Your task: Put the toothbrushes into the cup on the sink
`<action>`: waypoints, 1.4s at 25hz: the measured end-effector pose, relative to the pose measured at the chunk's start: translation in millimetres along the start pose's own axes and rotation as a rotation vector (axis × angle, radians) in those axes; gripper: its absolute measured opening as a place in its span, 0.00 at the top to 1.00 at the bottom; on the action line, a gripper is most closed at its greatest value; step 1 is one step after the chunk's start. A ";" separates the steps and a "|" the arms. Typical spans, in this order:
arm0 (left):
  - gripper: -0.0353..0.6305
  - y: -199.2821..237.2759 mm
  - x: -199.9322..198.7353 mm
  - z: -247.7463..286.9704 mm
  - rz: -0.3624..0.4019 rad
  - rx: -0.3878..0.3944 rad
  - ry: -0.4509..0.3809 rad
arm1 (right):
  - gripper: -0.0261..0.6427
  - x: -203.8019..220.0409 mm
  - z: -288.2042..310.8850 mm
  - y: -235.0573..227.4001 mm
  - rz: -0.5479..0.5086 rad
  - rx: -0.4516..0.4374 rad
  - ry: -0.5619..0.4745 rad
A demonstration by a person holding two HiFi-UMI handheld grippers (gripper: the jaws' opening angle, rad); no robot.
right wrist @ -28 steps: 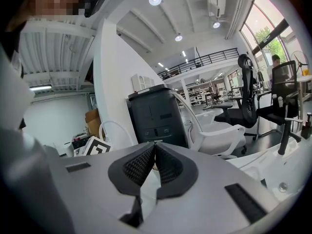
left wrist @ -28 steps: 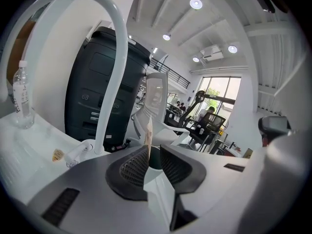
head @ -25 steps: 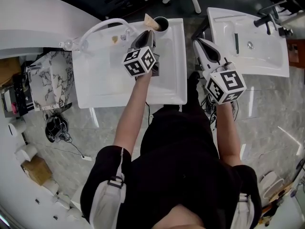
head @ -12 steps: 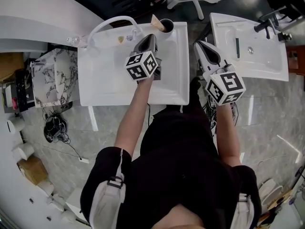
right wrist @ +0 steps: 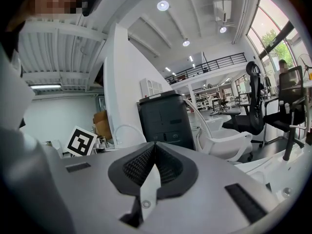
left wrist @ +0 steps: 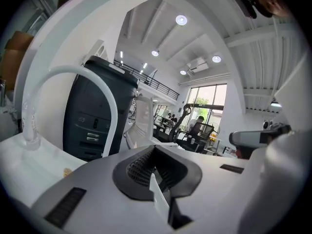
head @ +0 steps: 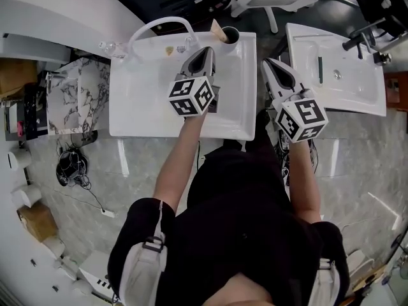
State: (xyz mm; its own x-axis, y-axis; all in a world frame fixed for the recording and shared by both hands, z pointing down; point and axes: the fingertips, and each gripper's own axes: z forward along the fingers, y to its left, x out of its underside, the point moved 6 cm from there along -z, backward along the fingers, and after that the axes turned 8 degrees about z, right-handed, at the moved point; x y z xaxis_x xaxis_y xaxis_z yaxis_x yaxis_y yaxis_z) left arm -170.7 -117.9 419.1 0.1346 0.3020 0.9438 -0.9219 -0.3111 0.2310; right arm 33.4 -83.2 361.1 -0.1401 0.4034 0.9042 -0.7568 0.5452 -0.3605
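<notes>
Two empty tools, left tool [head: 205,51] and right tool [head: 269,64], sit pinched together; inside the cup [head: 230,35] is unreadably dark.

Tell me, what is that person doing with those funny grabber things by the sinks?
A person stands at a white sink with a hand-held gripper in each hand. The left hand-held gripper is over the sink and points toward the dark cup at its back corner, where something tan sticks out. The right hand-held gripper hangs between this sink and a second sink. Both have their jaws together and hold nothing.
</notes>
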 end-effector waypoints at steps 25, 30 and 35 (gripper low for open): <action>0.93 -75.4 -41.6 -46.3 0.128 0.165 -0.078 | 0.92 -11.3 -4.1 14.6 -0.070 -0.055 -0.023; 0.93 -79.5 -41.7 -43.1 0.138 0.173 -0.070 | 0.92 -9.2 -6.5 14.5 -0.083 -0.060 -0.010; 0.93 -80.8 -41.5 -42.9 0.153 0.177 -0.066 | 0.92 -7.8 -6.7 14.9 -0.084 -0.058 -0.007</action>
State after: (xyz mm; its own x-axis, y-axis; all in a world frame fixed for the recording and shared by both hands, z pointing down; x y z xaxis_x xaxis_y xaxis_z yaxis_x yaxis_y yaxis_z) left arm -117.4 -66.7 351.2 0.0273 0.1820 0.9829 -0.8562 -0.5033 0.1169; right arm 27.5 -73.3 347.2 -0.0820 0.3495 0.9333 -0.7276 0.6190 -0.2957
